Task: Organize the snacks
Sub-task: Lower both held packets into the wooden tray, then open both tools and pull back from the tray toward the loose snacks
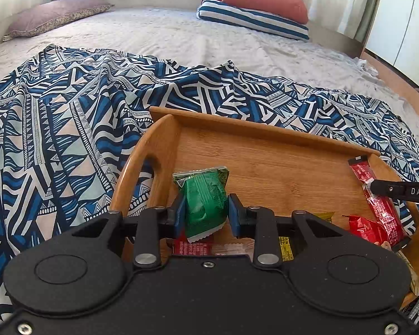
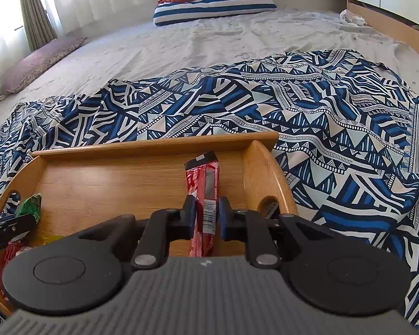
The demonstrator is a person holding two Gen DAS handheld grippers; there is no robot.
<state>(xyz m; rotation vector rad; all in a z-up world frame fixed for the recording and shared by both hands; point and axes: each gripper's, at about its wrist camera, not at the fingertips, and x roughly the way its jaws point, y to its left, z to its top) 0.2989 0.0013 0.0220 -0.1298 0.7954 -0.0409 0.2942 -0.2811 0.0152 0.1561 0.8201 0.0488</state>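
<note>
2 snacks are in hand at once, both over the wooden tray (image 1: pixel 265 128) that sits on the patterned blue cloth (image 1: pixel 56 128) spread across the bed. The left gripper (image 1: pixel 206 212) has its fingers closed against the sides of a green packet (image 1: pixel 205 198), which stands tilted near the tray's left handle. The right gripper (image 2: pixel 206 215) is clamped on a long red stick pack (image 2: pixel 205 192), which runs along the tray's right wall with its far end close to the back rail.

Several more snacks lie at the near edge of the tray, partly hidden under the left gripper's body: a red wrapper (image 1: pixel 191 247), a yellow-labelled packet (image 1: pixel 286 247) and a crumpled red bag (image 1: pixel 366 230) just beside the stick pack. Whether each gripped pack touches the tray floor or hangs just above it I cannot tell.

My judgement is that the sorting is partway through: the far half of the tray is bare wood, the near pile looks unsorted, and these 2 packs seem to be the ones being given a place. What is left is to release them and deal with the near pile.
</note>
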